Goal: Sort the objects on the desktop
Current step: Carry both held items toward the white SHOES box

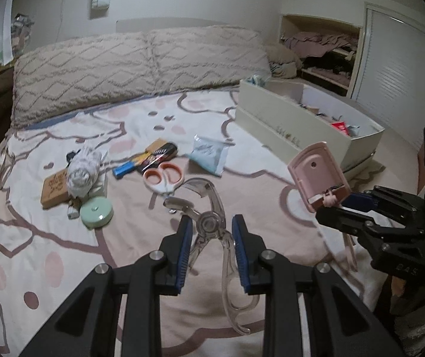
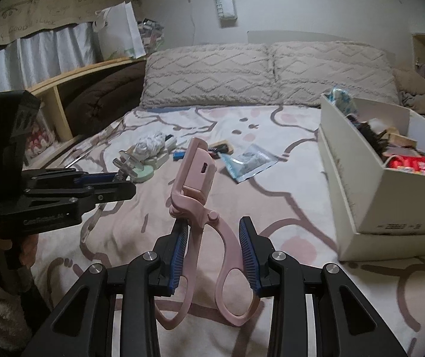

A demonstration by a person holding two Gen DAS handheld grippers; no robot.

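Gripping curlers (image 1: 212,223) — handle ends cut off.

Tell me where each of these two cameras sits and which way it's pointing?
Left wrist: rides the left gripper, looking along its fingers across the bed at a clear eyelash curler; the right gripper shows.
Right wrist: rides the right gripper, facing the pillows, holding a pink eyelash curler; the left gripper shows.
Shared: white box, blue packet.
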